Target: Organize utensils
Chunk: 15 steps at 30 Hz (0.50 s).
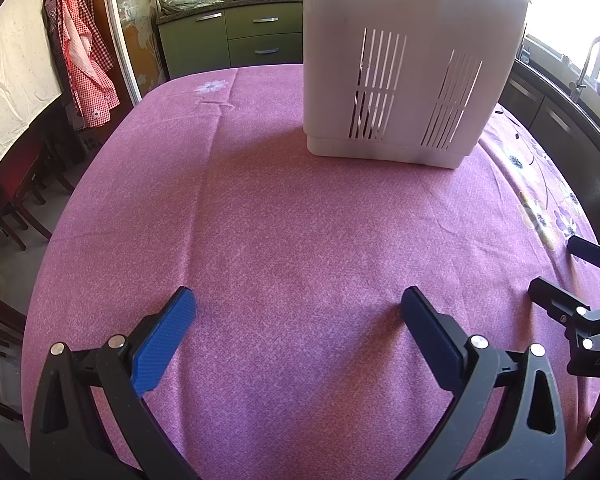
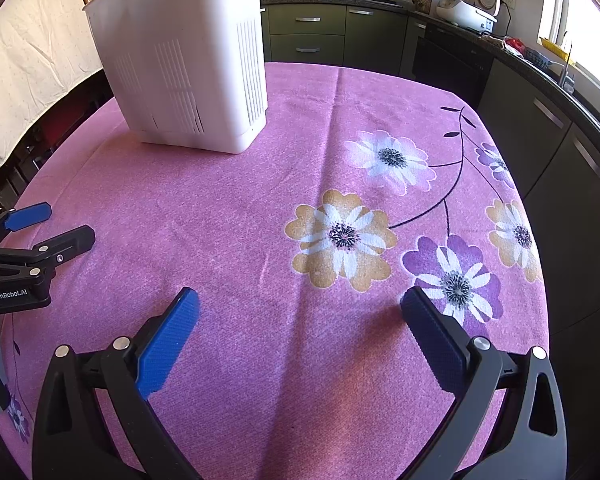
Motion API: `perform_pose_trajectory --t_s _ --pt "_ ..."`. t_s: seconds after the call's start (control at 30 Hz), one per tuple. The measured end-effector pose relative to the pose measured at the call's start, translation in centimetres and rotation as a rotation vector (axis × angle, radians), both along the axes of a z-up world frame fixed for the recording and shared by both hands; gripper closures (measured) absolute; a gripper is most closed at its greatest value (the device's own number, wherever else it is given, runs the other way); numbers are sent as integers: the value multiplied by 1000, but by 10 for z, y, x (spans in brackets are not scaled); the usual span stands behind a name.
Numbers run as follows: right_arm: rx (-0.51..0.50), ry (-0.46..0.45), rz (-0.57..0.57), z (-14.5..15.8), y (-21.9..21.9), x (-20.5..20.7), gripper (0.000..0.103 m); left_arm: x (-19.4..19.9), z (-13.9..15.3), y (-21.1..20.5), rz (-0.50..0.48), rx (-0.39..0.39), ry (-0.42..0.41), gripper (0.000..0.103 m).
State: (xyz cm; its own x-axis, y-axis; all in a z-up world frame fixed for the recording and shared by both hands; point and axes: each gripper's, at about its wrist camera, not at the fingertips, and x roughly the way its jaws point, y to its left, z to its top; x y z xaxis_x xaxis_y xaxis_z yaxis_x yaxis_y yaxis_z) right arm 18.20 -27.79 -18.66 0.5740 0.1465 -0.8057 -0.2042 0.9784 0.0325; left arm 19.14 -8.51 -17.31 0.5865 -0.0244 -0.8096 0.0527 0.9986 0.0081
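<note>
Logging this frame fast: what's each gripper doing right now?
Left gripper: open, holding nothing.
Right gripper: open, holding nothing.

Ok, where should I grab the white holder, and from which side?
Judging from both views, take the top rim of the holder, coming down from above with one finger inside and one outside. It stands upright on the tablecloth, and its body looks too wide for the open left gripper or right gripper to span; the walls are smooth, with slots only low down.
</note>
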Motion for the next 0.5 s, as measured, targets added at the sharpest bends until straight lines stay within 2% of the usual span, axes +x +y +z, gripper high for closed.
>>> perform_pose_trajectory --t_s 0.5 --pt "-2 -11 -12 -1 -2 -1 3 -2 -2 0 -2 5 -12 5"
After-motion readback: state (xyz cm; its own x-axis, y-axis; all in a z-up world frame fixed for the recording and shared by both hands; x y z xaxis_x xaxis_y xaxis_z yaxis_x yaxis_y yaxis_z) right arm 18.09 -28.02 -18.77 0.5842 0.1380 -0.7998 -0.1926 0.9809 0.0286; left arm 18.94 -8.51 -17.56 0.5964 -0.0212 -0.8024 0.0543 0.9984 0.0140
